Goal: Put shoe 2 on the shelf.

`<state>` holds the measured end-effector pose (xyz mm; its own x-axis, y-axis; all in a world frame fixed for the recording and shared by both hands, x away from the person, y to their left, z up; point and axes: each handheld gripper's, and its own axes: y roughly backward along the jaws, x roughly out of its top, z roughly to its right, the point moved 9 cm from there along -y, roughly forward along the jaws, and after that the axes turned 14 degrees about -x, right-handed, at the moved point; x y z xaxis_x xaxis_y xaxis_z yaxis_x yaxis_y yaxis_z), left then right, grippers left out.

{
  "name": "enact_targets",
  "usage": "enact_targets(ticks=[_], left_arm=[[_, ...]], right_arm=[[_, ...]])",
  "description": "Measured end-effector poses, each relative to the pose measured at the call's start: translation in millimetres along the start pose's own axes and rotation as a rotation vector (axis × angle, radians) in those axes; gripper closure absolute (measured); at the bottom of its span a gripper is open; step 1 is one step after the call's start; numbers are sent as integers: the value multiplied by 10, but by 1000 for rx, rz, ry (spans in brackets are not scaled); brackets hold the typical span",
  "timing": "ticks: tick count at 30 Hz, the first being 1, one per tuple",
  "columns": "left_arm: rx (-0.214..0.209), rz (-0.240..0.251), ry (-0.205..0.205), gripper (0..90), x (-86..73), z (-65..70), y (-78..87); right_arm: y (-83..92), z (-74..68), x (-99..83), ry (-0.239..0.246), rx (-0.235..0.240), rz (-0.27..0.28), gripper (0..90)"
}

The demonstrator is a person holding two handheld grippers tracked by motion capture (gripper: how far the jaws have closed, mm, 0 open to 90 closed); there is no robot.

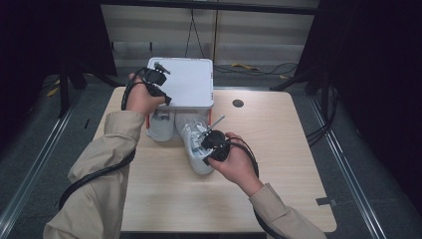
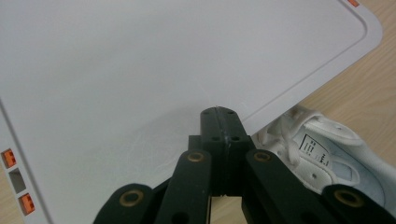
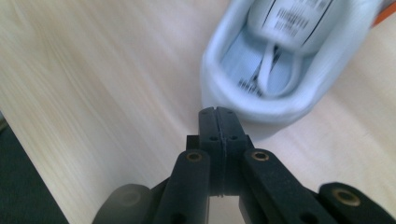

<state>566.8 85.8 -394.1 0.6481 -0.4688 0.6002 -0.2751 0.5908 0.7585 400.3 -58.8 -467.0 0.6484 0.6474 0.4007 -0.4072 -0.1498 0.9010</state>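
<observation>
Right gripper [image 3: 218, 111] clenched, empty, low over tabletop [image 1: 278, 164], just short of shoe [image 3: 280, 70] heel. Shoe lies straight ahead, long axis running away from gripper toward box [image 1: 186, 82] (right hand nearer). White, laced, printed label inside. Left gripper [image 2: 219, 112] clenched, empty, over box lid; second shoe [image 2: 327, 154] beside box.

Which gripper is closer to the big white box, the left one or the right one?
The left. The left gripper hovers right over the white box, jaws shut at its lid's near edge. The right gripper is farther back, by the heel of a white shoe, jaws shut too.
</observation>
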Motion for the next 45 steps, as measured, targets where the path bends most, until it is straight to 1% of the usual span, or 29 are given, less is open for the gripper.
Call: enact_targets(ticks=[3, 4, 5, 6, 7, 9, 10, 11, 12, 13, 15, 16, 17, 18, 19, 22, 23, 25, 28, 29, 30, 32, 33, 35, 37, 39, 41, 43, 45], left_arm=[[1, 1, -3, 900, 0, 2, -1], [1, -1, -4, 900, 1, 3, -2], [0, -2, -5, 900, 2, 4, -3], [0, -4, -4, 900, 3, 3, -2], [-1, -5, -4, 900, 4, 2, -2], [-2, -5, -5, 900, 4, 2, -2], [-2, -4, -7, 900, 3, 2, -4], [-3, 0, 0, 900, 3, 4, -6], [-3, -2, -7, 900, 2, 0, -3], [-4, 0, -5, 900, 2, 1, -4], [-5, 0, -8, 900, 3, 0, -3], [-5, -2, -8, 900, 4, 2, -3], [-4, -3, -9, 900, 5, 2, -3], [-5, -4, -9, 900, 5, 2, -3], [-6, -4, -10, 900, 5, -1, -3], [-17, 3, -7, 900, -1, -8, 3], [-22, 6, -8, 900, -3, -11, 4], [-27, 15, -2, 900, -4, -9, 0], [-25, 11, -12, 900, -7, -15, 8], [-25, 11, -12, 900, -7, -13, 6], [-27, 15, -11, 900, -3, -10, 2], [-24, 14, -10, 900, -6, -11, 3], [-23, 14, -11, 900, -7, -11, 3], [-25, 15, -13, 900, -9, -11, 4], [-24, 19, -9, 900, -10, -10, 4], [-22, 19, -10, 900, -9, -8, 3], [-28, 19, -11, 900, -8, -13, 2], [-32, 20, -9, 900, -7, -21, 5], [-38, 21, -9, 900, -4, -22, 1]], right_arm=[[-175, -35, -90, 6, 7, -36, 900], [-231, -52, -104, -4, 25, -39, 900], [-270, -83, -111, -18, 55, -41, 900], [-300, -97, -110, -20, 67, -39, 900], [-322, -112, -106, -6, 71, -38, 900], [-329, -125, -92, 3, 66, -38, 900], [-323, -133, -68, 8, 73, -21, 900], [-311, -144, -24, 5, 75, 9, 900], [-296, -146, 18, 8, 69, 26, 900], [-286, -146, 50, 14, 63, 33, 900], [-257, -164, 160, 14, 73, 64, 900], [-263, -154, 207, 26, 52, 67, 900], [-295, -138, 259, 41, 24, 63, 900], [-325, -121, 291, 40, 10, 64, 900], [-365, -105, 330, 35, 6, 65, 900], [-477, -44, 476, 13, 15, 101, 900], [-499, -27, 522, 9, 10, 116, 900], [-547, 6, 582, 4, -7, 124, 900], [-588, 53, 657, -11, -4, 153, 900], [-587, 51, 659, -21, 6, 164, 900], [-586, 53, 650, -15, 6, 167, 900], [-561, 27, 585, -18, 22, 151, 900], [-538, 19, 554, -19, 23, 155, 900], [-512, 43, 483, -11, -2, 149, 900], [-535, 116, 428, -25, -25, 151, 900], [-586, 177, 390, -45, -30, 148, 900], [-624, 196, 401, -64, -28, 161, 900], [-645, 187, 431, -77, -14, 159, 900], [-670, 178, 503, -62, -32, 175, 900]])
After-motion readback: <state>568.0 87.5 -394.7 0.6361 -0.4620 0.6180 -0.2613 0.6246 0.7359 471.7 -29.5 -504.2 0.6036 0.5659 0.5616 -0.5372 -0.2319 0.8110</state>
